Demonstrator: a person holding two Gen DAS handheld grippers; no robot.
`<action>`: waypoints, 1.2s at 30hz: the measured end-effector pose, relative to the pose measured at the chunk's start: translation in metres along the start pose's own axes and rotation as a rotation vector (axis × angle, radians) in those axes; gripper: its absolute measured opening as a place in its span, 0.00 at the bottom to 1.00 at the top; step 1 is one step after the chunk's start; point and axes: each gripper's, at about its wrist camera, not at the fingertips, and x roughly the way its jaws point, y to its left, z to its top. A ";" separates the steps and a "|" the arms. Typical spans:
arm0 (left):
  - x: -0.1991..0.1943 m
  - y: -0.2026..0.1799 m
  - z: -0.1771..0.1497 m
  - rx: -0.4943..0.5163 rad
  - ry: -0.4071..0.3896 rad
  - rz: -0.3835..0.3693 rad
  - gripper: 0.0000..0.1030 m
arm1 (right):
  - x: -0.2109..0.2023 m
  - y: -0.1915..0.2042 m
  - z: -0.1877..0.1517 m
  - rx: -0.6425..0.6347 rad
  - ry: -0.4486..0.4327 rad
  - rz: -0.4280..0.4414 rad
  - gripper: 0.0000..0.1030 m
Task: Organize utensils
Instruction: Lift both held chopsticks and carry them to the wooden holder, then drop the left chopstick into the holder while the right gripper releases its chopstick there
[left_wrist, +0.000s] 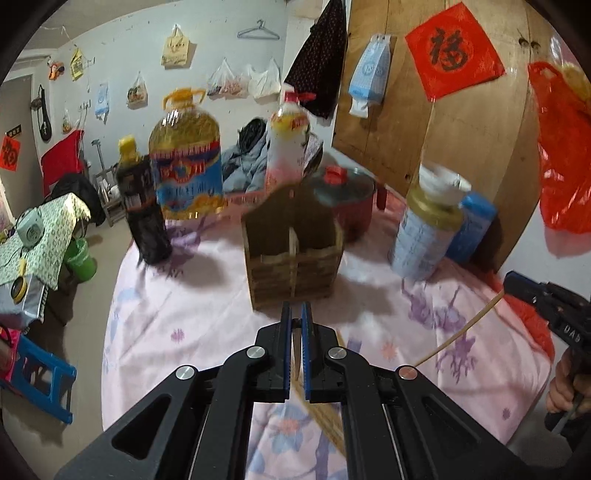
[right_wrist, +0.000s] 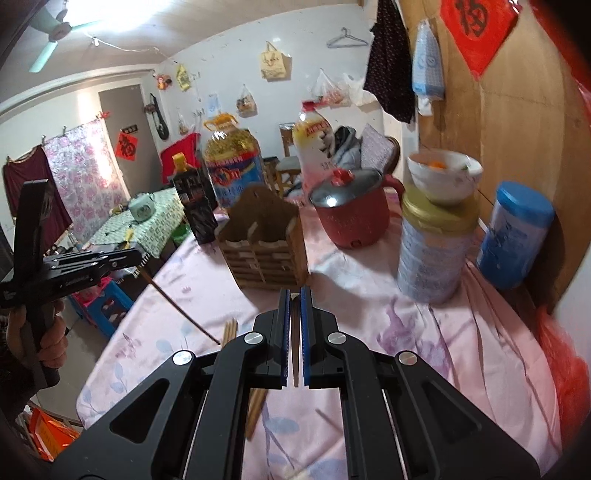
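1. Left wrist view: the left gripper (left_wrist: 295, 321) is clenched on one chopstick (left_wrist: 297, 354), above the near part of the tabletop (left_wrist: 166, 314). The wooden holder (left_wrist: 295, 251) stands mid-table behind it.
2. Only this view shows the right gripper (left_wrist: 511, 282) from the side, holding a pale chopstick (left_wrist: 461, 326).
3. Right wrist view: the right gripper (right_wrist: 294, 306) grasps that chopstick (right_wrist: 295, 347); loose chopsticks (right_wrist: 231, 328) lie near the left edge.

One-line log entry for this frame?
left gripper: shut on chopstick | right gripper: shut on chopstick | wooden holder: empty
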 end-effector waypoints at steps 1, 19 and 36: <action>-0.003 -0.001 0.010 0.007 -0.015 0.004 0.05 | 0.002 0.001 0.011 -0.008 -0.016 0.008 0.06; 0.056 0.013 0.124 -0.062 -0.119 0.065 0.05 | 0.119 0.024 0.137 -0.057 -0.119 0.072 0.06; 0.049 0.038 0.058 -0.161 -0.067 0.141 0.52 | 0.085 0.023 0.090 -0.009 -0.074 0.017 0.24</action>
